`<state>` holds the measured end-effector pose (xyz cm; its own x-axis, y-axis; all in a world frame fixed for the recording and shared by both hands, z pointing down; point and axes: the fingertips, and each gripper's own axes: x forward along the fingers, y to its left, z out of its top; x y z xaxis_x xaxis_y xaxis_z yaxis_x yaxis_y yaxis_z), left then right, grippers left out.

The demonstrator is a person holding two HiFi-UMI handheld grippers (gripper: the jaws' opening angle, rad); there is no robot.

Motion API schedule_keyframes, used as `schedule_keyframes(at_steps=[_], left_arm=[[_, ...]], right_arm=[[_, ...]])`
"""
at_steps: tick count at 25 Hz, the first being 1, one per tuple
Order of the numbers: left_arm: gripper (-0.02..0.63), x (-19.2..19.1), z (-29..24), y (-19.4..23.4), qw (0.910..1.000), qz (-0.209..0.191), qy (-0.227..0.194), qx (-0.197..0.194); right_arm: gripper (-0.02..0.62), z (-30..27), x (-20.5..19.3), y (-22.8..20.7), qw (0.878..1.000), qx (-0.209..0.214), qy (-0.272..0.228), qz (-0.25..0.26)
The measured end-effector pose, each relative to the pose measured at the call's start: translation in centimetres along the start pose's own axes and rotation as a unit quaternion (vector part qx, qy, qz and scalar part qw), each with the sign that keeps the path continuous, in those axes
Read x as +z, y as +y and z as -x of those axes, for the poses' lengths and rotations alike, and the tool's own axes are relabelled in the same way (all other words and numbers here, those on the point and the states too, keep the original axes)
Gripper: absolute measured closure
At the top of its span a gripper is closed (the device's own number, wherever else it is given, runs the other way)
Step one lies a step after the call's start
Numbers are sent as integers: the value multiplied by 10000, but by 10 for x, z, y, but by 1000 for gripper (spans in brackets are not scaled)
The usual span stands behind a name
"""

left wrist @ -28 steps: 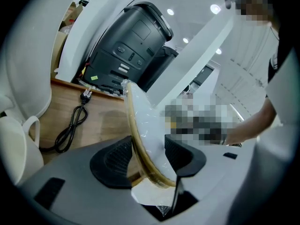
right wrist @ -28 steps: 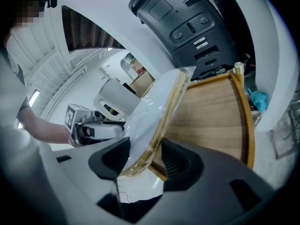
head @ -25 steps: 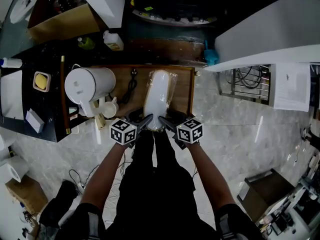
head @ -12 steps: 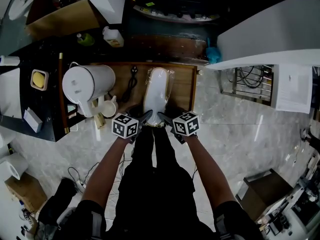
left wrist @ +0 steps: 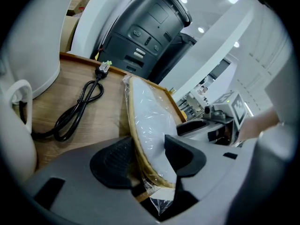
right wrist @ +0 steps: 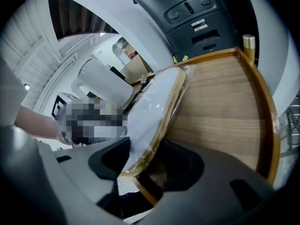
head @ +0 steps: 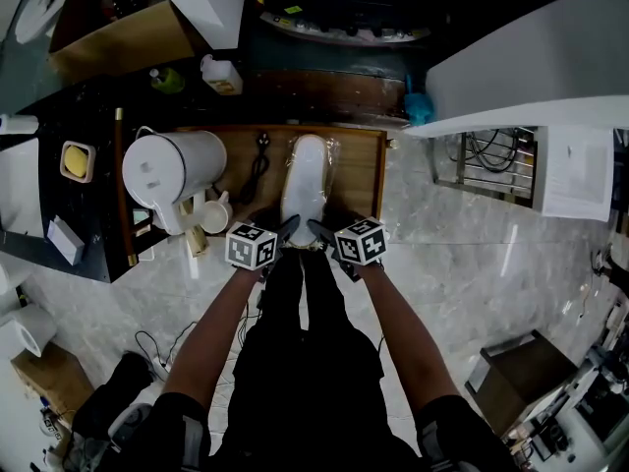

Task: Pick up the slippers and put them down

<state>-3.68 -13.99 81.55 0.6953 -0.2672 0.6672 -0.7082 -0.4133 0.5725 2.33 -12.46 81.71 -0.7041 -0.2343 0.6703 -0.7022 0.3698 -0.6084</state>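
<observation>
wooden table top (head: 359, 180) lies under the white pair of slippers in clear plastic wrap (head: 305, 180); left gripper (left wrist: 149, 159) and right gripper (right wrist: 146, 163) each clench its near end, one per side, likely to set it down level.

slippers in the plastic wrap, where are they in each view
Head view: slippers, centre, on the wooden top.
Left gripper view: centre, running down between the jaws.
Right gripper view: centre-left, between the jaws.
Shared landmark: white kettle, left of them in every view.
</observation>
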Motion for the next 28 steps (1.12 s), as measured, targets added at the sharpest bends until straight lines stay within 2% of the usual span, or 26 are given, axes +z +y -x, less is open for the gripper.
schedule_keyframes(at_steps=[10,16,28], left_arm=[[382,-1,-4,6,9994,-144,293,67],[353,10,8,12,9988,-292,109,382],[353,39,49,-13,9978,-486,-409,201]], right_arm=[[379,-4,0,-2,9995,-192,204,-128],[379,6,10,1,9987,-504,9,96],[379,47,27,25,9959,-676,-578,169]])
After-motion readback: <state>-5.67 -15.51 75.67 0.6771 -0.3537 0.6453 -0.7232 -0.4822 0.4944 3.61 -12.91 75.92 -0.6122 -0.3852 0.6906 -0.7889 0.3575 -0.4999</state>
